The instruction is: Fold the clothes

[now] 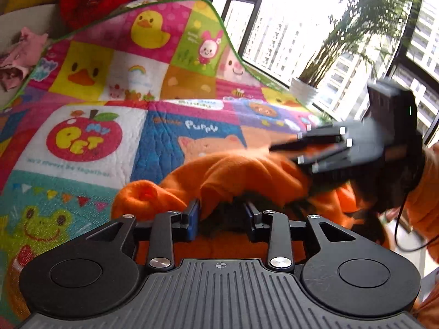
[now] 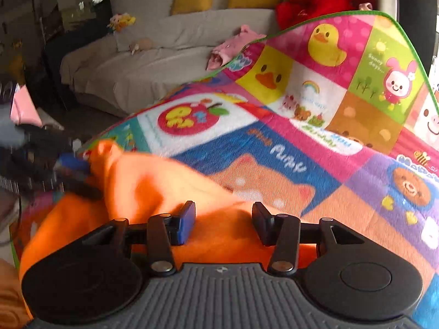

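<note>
An orange garment [image 1: 219,175] lies bunched on a colourful cartoon play mat [image 1: 90,142]. My left gripper [image 1: 222,213] is open, its jaws straddling a fold of the orange cloth without closing on it. The right gripper shows in the left wrist view as a blurred black body [image 1: 356,148] above the garment's right side. In the right wrist view my right gripper [image 2: 223,220] is open over the orange garment [image 2: 153,189]. The left gripper [image 2: 68,170] appears blurred at the left, touching the cloth's raised corner.
The mat [image 2: 329,87] curls up at its far edge. A beige sofa [image 2: 153,63] with yellow cushions, a red plush [image 2: 315,0] and pink clothing [image 2: 230,49] stands behind. Large windows and a potted plant [image 1: 304,90] are at the right.
</note>
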A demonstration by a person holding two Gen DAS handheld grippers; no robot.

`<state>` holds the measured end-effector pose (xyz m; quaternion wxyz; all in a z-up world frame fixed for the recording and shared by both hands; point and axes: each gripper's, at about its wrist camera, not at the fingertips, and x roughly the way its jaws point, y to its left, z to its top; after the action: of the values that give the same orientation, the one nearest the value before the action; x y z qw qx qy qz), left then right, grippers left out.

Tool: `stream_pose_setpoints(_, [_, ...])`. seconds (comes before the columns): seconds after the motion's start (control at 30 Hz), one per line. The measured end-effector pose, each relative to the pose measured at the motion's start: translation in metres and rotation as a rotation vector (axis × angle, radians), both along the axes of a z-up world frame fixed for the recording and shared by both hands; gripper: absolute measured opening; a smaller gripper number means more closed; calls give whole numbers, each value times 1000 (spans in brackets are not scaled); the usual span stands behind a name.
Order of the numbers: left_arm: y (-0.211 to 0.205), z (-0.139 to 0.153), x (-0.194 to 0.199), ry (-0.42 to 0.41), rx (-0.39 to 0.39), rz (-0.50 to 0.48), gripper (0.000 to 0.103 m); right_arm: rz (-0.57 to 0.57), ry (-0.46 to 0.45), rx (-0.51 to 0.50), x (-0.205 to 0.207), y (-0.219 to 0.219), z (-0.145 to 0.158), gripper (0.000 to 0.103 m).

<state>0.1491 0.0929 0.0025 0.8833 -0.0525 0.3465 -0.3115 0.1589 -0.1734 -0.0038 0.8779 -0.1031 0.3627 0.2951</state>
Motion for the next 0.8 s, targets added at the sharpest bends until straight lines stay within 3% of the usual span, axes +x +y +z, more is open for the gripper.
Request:
stream_pose_setpoints(0.1, [5,18,6,-31,-40,48,54,13,-13,-25,-21,-2,-3,47])
stream_pose_setpoints(0.17, [-6,15,13,-2,-25,51,56,20,-24,-38,-34,-4,-4,47])
stream_pose_setpoints(0.23, [-21,1,18,57,28,35,57,27,-34,-51,-47,-5,-5,47])
stream_pose_setpoints(0.33, [-31,-19,13,81,128,21,56,9,-37,-12,-52,-22,13,47])
stream_pose_setpoints(0.43, [-36,-34,6,92,210,10,57,-99,-40,81,-46,-52,34,52])
stream_pose_setpoints(0.57, [-30,-30,1,87,219,2,58,-247,13,165,-22,-83,36,54])
stream_pose_setpoints(0.63, [-24,-25,0,97,191,13,58,-286,86,159,-4,-86,17,54])
stream_pose_setpoints(0.73, [-5,-12,0,137,56,53,64,-293,178,130,5,-81,-15,54])
stream_pose_setpoints(0.8, [5,-10,3,183,-24,66,65,-270,180,141,0,-79,-24,53])
